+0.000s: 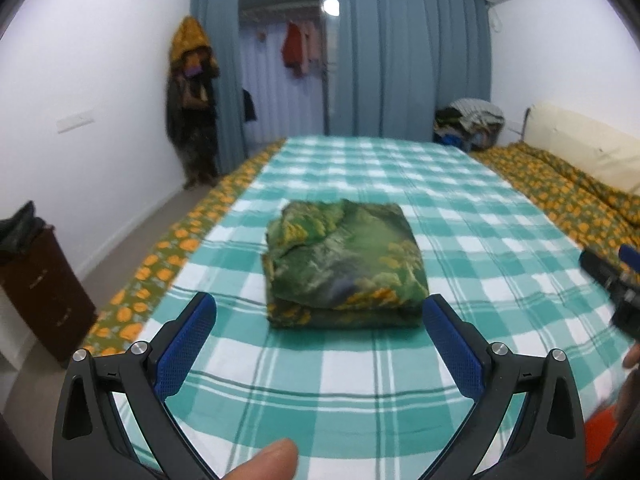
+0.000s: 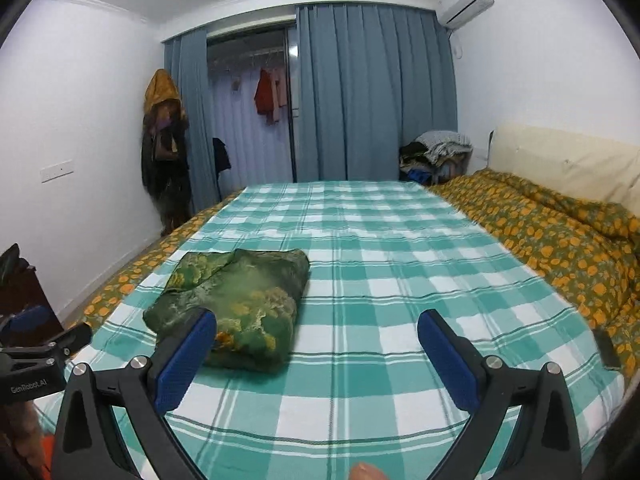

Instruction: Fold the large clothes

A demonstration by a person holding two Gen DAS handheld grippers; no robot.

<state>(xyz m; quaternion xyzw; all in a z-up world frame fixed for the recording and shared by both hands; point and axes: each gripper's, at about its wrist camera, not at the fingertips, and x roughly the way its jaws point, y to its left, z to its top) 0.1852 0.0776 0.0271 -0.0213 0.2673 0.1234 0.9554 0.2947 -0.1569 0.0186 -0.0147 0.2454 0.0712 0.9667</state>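
A green and yellow patterned garment (image 1: 344, 264) lies folded into a compact square bundle on the teal and white checked bed sheet (image 1: 460, 208). My left gripper (image 1: 320, 316) is open and empty, held just short of the bundle's near edge, with its blue fingers either side. In the right wrist view the bundle (image 2: 236, 300) lies to the left. My right gripper (image 2: 318, 328) is open and empty above the sheet (image 2: 400, 260), its left finger over the bundle's near corner. The right gripper also shows at the right edge of the left wrist view (image 1: 616, 280).
An orange-flowered cover (image 2: 560, 240) and a cream headboard cushion (image 2: 568, 164) lie along the bed's right side. A clothes pile (image 2: 440, 152) sits at the far right corner. Blue curtains (image 2: 372, 92), a coat rack (image 2: 164, 148) and a dark cabinet (image 1: 44, 292) stand to the left.
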